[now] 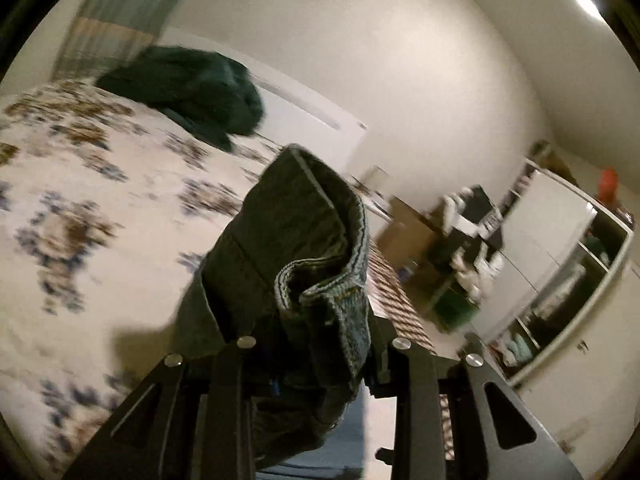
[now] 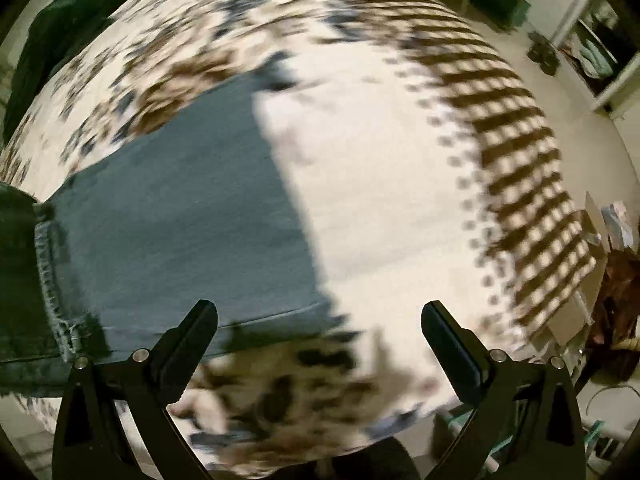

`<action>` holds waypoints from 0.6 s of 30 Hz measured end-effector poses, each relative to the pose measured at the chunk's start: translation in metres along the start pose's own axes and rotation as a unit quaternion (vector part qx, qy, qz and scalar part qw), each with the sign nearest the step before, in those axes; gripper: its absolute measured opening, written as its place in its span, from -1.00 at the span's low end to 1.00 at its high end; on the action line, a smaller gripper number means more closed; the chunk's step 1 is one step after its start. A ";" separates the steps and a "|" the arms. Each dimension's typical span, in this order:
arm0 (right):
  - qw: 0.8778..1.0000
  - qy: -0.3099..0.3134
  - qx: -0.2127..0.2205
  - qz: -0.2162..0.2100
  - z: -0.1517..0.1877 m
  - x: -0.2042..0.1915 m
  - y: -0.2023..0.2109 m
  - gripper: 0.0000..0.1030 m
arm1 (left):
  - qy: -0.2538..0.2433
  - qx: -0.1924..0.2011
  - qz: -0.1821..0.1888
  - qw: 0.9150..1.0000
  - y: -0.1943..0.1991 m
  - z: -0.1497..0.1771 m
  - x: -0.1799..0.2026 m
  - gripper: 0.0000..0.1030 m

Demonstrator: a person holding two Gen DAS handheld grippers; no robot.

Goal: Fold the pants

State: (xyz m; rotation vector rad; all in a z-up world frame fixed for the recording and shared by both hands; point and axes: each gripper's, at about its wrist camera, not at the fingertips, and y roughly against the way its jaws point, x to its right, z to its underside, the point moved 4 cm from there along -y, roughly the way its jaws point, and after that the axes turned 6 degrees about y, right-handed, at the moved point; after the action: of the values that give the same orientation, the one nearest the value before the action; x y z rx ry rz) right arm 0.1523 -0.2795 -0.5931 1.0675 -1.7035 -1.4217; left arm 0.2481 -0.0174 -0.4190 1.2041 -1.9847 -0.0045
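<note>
The left wrist camera sits just behind the left hand-held gripper [image 1: 320, 364], raised above the bed [image 1: 100, 184] and tilted, looking along it toward the far wall and the shelving [image 1: 568, 264]. The pants [image 1: 288, 248] fill its near field. The right wrist camera rides the right hand-held gripper [image 2: 318, 320], close over the bed [image 2: 380, 160], facing down across it. Both views share the patterned bedspread, the dark garment [image 2: 60, 28] at its far end, the pants [image 2: 180, 200] and the shelving.
</note>
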 end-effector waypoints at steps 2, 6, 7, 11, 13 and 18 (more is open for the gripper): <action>1.000 -0.021 0.000 0.005 -0.003 0.030 -0.001 1.00 | -0.013 -0.023 0.011 1.000 -0.022 0.017 0.023 -0.51; 0.998 -0.058 0.003 0.028 -0.005 0.091 -0.007 1.00 | -0.026 -0.071 0.022 0.997 -0.066 0.053 0.055 -0.51; 0.997 -0.065 0.003 0.034 -0.005 0.103 -0.009 1.00 | -0.035 -0.084 0.023 0.996 -0.077 0.064 0.064 -0.51; 0.993 -0.103 0.002 0.065 -0.006 0.159 -0.021 1.00 | -0.065 -0.142 0.009 0.988 -0.119 0.104 0.088 -0.51; 0.990 -0.116 -0.001 0.077 -0.008 0.182 -0.028 1.00 | -0.074 -0.166 0.005 0.983 -0.137 0.122 0.096 -0.51; 0.986 -0.136 -0.003 0.101 -0.015 0.226 -0.042 1.00 | -0.101 -0.206 -0.018 0.973 -0.160 0.154 0.109 -0.51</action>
State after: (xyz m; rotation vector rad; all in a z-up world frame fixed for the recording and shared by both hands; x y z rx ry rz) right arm 0.0722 -0.4912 -0.6336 0.6967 -1.9360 -1.4910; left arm 0.2460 -0.2450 -0.5169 0.9939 -2.0031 -0.5508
